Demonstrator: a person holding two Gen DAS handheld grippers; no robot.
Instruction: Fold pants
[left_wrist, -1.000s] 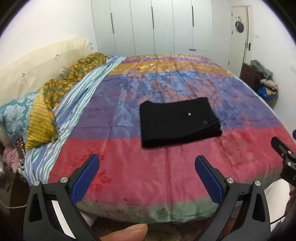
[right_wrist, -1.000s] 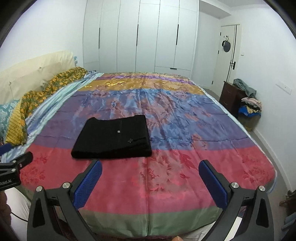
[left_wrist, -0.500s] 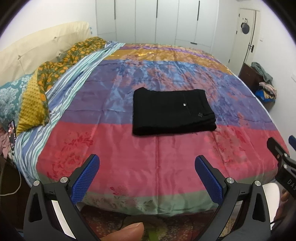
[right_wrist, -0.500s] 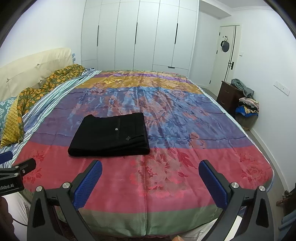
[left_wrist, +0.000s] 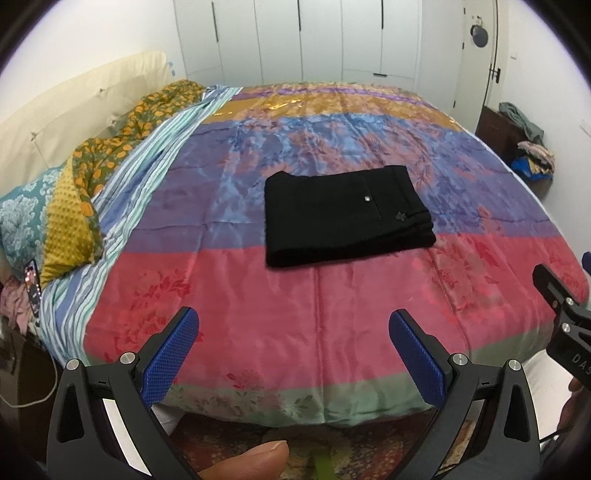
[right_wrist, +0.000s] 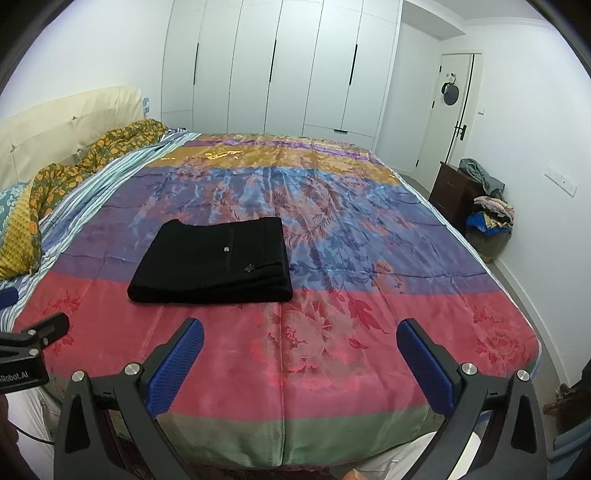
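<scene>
Black pants (left_wrist: 343, 216) (right_wrist: 214, 258) lie folded into a flat rectangle on the multicoloured bedspread (left_wrist: 295, 314) (right_wrist: 332, 332), near its middle. My left gripper (left_wrist: 293, 354) is open, held off the near end of the bed with nothing between its blue pads. My right gripper (right_wrist: 301, 363) is open too, also back from the pants and to their right. Each gripper's black body shows at the edge of the other's view. A thumb (left_wrist: 247, 461) pokes in at the bottom of the left wrist view.
Pillows (left_wrist: 55, 221) and a patterned blanket (left_wrist: 122, 136) line the bed's left side before a cream headboard (right_wrist: 55, 133). A phone (left_wrist: 32, 284) lies at the left edge. White wardrobes (right_wrist: 273, 74) stand behind. A dark nightstand (right_wrist: 454, 192) with clothes stands by the door on the right.
Both grippers have drawn back and shifted slightly, so the pants sit a little further off. The pants have not moved and both grippers stay open.
</scene>
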